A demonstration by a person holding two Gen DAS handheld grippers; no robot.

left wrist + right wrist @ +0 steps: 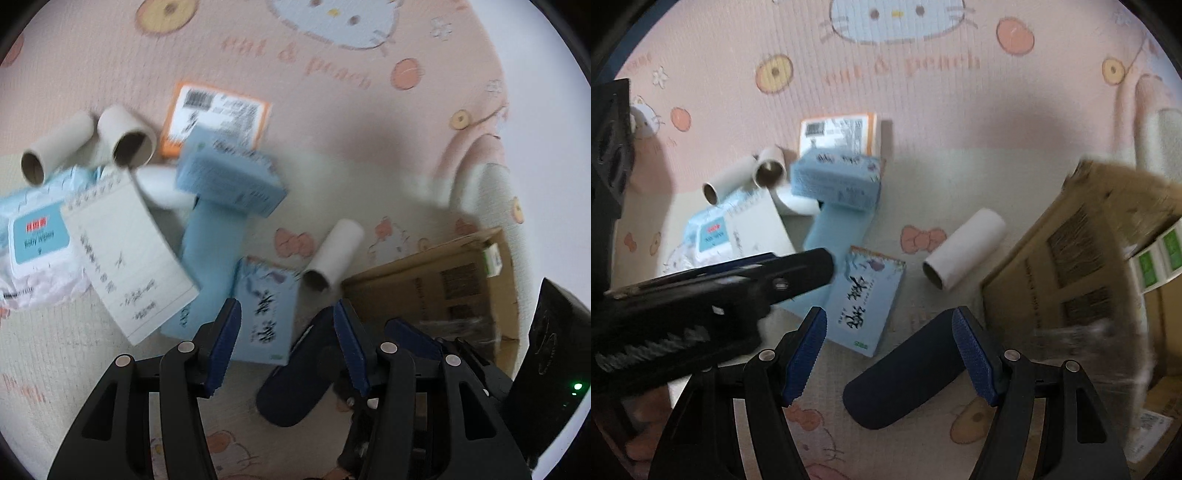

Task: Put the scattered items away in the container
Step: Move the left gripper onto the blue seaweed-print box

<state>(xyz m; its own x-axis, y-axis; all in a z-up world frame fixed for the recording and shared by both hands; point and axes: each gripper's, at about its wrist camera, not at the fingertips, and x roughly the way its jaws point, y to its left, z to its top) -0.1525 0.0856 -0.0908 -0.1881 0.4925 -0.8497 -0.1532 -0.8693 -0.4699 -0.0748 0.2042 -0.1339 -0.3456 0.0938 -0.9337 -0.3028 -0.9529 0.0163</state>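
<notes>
Both of my grippers hang spread and empty over the play mat (960, 122). Left gripper (288, 347) has the small blue notepad (264, 314) just ahead between its fingers. Right gripper (890, 350) has the dark navy case (908, 380) between its fingers, cardboard box (1082, 266) to its right.

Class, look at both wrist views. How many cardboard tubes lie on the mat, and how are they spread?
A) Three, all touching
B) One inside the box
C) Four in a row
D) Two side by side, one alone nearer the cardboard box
D: two tubes lie together beside the orange box, while a third tube lies alone nearer the cardboard box.
</notes>
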